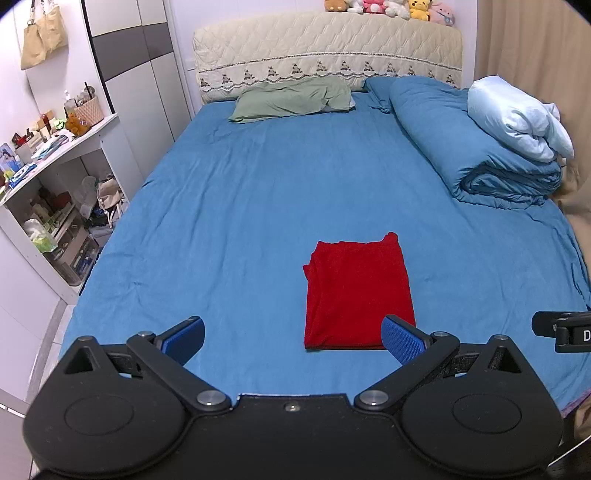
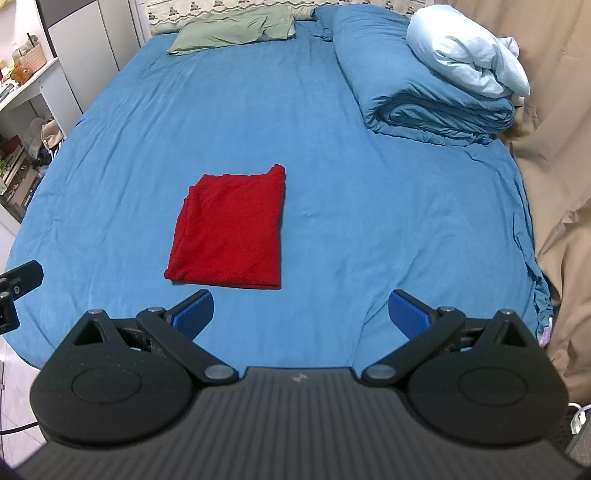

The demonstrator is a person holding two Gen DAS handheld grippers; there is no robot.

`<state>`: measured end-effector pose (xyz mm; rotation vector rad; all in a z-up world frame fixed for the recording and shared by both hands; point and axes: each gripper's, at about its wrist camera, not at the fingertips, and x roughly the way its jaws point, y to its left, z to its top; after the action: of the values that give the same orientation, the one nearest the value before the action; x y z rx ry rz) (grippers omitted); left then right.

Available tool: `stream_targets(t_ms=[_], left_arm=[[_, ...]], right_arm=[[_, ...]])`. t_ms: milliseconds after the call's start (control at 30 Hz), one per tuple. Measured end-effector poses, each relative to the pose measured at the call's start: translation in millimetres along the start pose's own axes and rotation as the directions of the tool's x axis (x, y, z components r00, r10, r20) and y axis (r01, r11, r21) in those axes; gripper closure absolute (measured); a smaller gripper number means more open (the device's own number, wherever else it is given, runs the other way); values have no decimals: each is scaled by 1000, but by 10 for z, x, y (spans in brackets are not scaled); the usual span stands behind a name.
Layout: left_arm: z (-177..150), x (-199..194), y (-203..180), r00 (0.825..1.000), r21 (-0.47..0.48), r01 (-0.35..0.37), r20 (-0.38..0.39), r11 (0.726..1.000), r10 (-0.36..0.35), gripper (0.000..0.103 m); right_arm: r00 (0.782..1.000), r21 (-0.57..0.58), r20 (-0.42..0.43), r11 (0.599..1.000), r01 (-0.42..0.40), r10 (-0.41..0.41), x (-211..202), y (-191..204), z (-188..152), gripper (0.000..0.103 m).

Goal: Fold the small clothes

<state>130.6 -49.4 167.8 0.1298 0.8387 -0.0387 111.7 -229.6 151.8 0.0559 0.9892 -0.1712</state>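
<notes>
Folded red fabric garment (image 1: 358, 295) flat on blue bedsheet (image 1: 240, 206), just ahead of left gripper (image 1: 293, 339), ahead-left of right gripper (image 2: 301, 314); both spread wide, holding nothing.

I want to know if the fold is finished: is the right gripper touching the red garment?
Apart. The right wrist view shows blue sheet between the open right gripper and the folded red garment.

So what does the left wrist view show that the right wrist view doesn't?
Only the left wrist view shows the whole headboard, the plush toys on it and the hanging bags. Only the right shows more of the beige curtain. Both show the folded red garment lying flat on the blue sheet, with the left gripper and right gripper open and empty.
</notes>
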Motion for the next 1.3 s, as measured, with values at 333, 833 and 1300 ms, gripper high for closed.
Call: stream_targets(t_ms=[333,833,1300], left_arm=[[28,4,-17,1000,0,12,0,1000,-12,0],[41,17,-34,1000,6,17,6,1000,-17,0],[33,-18,-50,1000,15,11,24,1000,-12,0]], right_arm=[[1000,-3,-1,1000,4,-4,-7,19,3,0],[1000,8,-3,1000,10,-10,-25,15,5,0],[1000,13,8,1000,15,-16,-47,59,-17,0]])
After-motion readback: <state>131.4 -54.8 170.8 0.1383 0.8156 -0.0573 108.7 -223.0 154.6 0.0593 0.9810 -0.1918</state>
